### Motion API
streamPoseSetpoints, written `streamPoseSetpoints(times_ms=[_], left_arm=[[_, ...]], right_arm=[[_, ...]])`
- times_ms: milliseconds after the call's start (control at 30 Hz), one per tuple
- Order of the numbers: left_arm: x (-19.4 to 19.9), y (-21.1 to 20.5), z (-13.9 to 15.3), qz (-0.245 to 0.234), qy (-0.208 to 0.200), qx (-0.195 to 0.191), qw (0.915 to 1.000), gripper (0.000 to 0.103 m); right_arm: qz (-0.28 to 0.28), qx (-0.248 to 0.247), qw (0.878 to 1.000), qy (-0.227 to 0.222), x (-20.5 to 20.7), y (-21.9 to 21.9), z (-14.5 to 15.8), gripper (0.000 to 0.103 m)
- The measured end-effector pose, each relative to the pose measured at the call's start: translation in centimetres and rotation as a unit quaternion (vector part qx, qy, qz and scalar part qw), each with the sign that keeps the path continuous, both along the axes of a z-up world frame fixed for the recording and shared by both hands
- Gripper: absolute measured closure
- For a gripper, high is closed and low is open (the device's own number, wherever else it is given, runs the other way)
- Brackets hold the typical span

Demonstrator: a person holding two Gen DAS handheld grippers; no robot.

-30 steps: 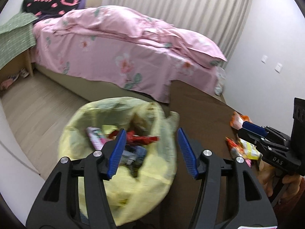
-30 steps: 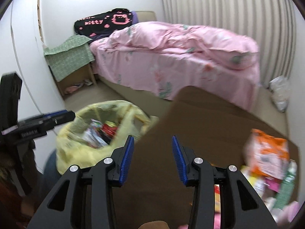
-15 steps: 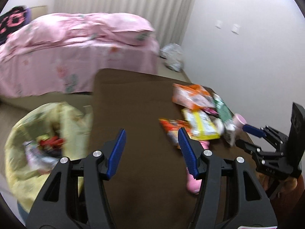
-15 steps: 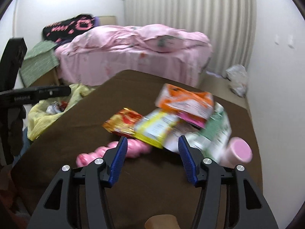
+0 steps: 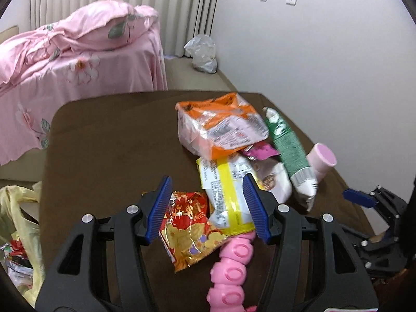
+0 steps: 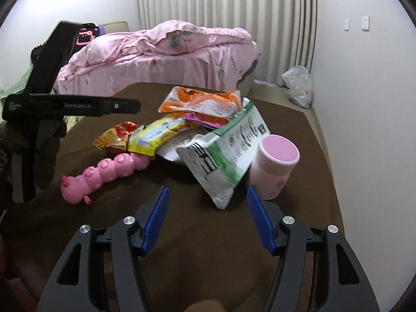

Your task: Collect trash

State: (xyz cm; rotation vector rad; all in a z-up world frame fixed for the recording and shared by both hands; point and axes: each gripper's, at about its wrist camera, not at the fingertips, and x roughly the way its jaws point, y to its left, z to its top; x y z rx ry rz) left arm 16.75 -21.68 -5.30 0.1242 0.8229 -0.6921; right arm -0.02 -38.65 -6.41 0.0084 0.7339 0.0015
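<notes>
A pile of wrappers lies on the brown table (image 5: pixel 104 143): an orange packet (image 5: pixel 221 124), a yellow packet (image 5: pixel 226 192), a red and gold packet (image 5: pixel 189 228) and a green and white pouch (image 5: pixel 288 150). My left gripper (image 5: pixel 208 208) is open and empty, its jaws above the red and yellow packets. My right gripper (image 6: pixel 208 218) is open and empty, just short of the green pouch (image 6: pixel 228 150). The yellow trash bag (image 5: pixel 15 223) sits off the table's left edge.
A pink caterpillar toy (image 6: pixel 104 171) and a pink cup (image 6: pixel 275 163) lie among the wrappers. A pink bed (image 6: pixel 161 57) stands behind the table. A white plastic bag (image 6: pixel 299 85) sits on the floor by the wall.
Both grippers have swung from the trash bag rightwards to the wrapper pile on the table. Both stayed open and empty.
</notes>
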Motion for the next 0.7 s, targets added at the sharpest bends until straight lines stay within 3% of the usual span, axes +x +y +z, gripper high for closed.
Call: streamPoseSetpoints(times_ms=[100, 167, 267, 467, 700], left_arm=[[0.7, 0.0, -1.8, 0.004, 0.018, 0.049, 0.9986, 0.049], [0.5, 0.5, -2.6, 0.008, 0.027, 0.077, 0.9967, 0.056], [-0.5, 2.0, -2.5, 0.001, 0.031, 0.063, 0.9975, 0.059], [-2.8, 4.8, -1.4, 0.030, 0.001, 0.058, 0.9979, 0.060], [-3.0, 9.2, -0.5, 0.083, 0.027, -0.010, 0.9961, 0.060]], right_arm=[[-0.004, -0.015, 1.000, 0.000, 0.0, 0.2, -0.1, 0.045], [0.000, -0.026, 1.000, -0.004, 0.2, 0.9, 0.0, 0.045], [0.010, -0.035, 0.999, -0.009, 1.1, 2.0, 0.4, 0.045], [0.041, -0.008, 0.999, -0.016, 4.8, 4.4, 1.7, 0.045], [0.025, 0.019, 0.999, 0.025, 11.3, 6.0, 0.6, 0.045]])
